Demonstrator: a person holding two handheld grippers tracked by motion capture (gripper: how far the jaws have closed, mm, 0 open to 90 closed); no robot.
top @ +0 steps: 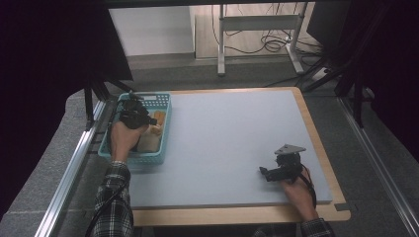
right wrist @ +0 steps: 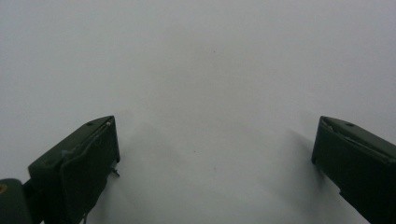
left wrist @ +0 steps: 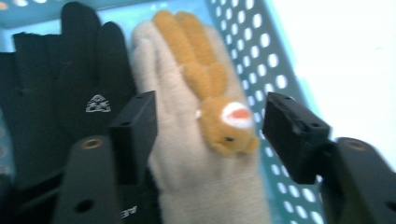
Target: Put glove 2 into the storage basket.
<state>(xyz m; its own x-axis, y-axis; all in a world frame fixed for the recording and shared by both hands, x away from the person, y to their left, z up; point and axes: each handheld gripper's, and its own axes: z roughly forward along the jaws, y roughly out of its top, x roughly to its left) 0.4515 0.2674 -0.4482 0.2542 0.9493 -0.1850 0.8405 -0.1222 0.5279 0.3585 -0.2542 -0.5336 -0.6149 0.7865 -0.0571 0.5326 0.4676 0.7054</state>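
Left hand-held gripper (left wrist: 208, 135): jaws part-open astride beige glove (left wrist: 196, 154), prob. ungripped; risk: snags black glove (left wrist: 70, 88) beside it; right hand-held gripper (right wrist: 215, 158) open, empty

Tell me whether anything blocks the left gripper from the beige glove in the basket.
Nothing visible does: the left gripper hangs open right over the beige glove in the teal basket; the black glove lies beside it.

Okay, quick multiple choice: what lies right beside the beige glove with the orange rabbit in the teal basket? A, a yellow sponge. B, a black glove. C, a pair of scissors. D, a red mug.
B: in the left gripper view a black glove with a small white logo lies flat against the beige glove, both inside the teal basket.
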